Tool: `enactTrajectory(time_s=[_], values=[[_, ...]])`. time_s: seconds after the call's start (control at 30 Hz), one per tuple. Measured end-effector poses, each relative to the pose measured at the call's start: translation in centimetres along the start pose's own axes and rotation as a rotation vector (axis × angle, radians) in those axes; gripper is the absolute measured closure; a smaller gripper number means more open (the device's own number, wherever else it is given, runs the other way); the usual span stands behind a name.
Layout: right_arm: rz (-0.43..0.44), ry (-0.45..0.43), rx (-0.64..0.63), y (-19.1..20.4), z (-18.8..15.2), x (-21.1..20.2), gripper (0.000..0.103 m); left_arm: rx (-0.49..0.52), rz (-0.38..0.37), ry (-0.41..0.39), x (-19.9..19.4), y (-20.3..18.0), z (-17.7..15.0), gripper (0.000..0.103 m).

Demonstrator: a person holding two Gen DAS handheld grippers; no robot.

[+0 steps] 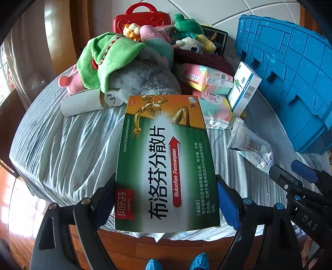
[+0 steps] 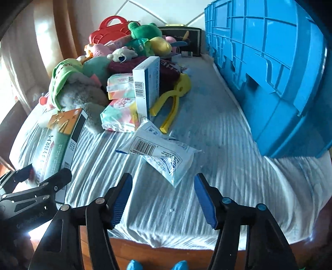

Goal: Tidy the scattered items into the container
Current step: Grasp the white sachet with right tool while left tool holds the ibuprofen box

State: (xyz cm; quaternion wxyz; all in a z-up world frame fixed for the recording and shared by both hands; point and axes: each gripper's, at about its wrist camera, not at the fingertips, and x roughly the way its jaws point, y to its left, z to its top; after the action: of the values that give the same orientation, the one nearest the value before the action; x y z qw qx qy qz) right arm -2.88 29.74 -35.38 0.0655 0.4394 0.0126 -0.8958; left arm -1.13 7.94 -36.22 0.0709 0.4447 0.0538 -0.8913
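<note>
My left gripper (image 1: 166, 199) is shut on a green and orange medicine box (image 1: 166, 162), held above the near edge of the grey bedsheet (image 1: 68, 149). The box also shows in the right wrist view (image 2: 58, 141). My right gripper (image 2: 164, 197) is open and empty, just short of a white and blue plastic packet (image 2: 159, 153) lying on the sheet. The blue plastic crate (image 2: 276, 74) stands at the right, its ribbed wall facing me. A white and blue box (image 2: 146, 87) stands upright against pastel tissue packs (image 2: 119, 112).
A heap of plush toys (image 1: 124, 62) and a red case (image 1: 143, 18) fills the far end. A white tube (image 1: 83, 102) lies left of the held box. Yellow tongs (image 2: 176, 97) lie beside the tissue packs. The wooden bed edge (image 2: 166, 249) is just below the grippers.
</note>
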Motion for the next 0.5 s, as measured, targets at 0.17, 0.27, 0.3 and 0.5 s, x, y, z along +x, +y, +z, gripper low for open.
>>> enactTrajectory(time_s=[0.17, 0.27, 0.3, 0.5], values=[[0.054, 0.007, -0.155, -1.2, 1.2, 2.2, 0.039, -0.075, 0.062, -0.008, 1.1, -1.7, -0.3, 0.016], [0.113, 0.007, -0.258, -2.0, 1.8, 3.7, 0.039, -0.137, 0.12, -0.012, 1.7, -3.5, -0.7, 0.016], [0.141, 0.01, -0.287, -2.2, 1.9, 4.2, 0.039, -0.164, 0.144, -0.014, 1.9, -4.2, -1.0, 0.016], [0.263, -0.001, -0.434, -3.9, 2.4, 6.7, 0.04, -0.295, 0.265, -0.027, 2.8, -7.1, -2.6, 0.016]])
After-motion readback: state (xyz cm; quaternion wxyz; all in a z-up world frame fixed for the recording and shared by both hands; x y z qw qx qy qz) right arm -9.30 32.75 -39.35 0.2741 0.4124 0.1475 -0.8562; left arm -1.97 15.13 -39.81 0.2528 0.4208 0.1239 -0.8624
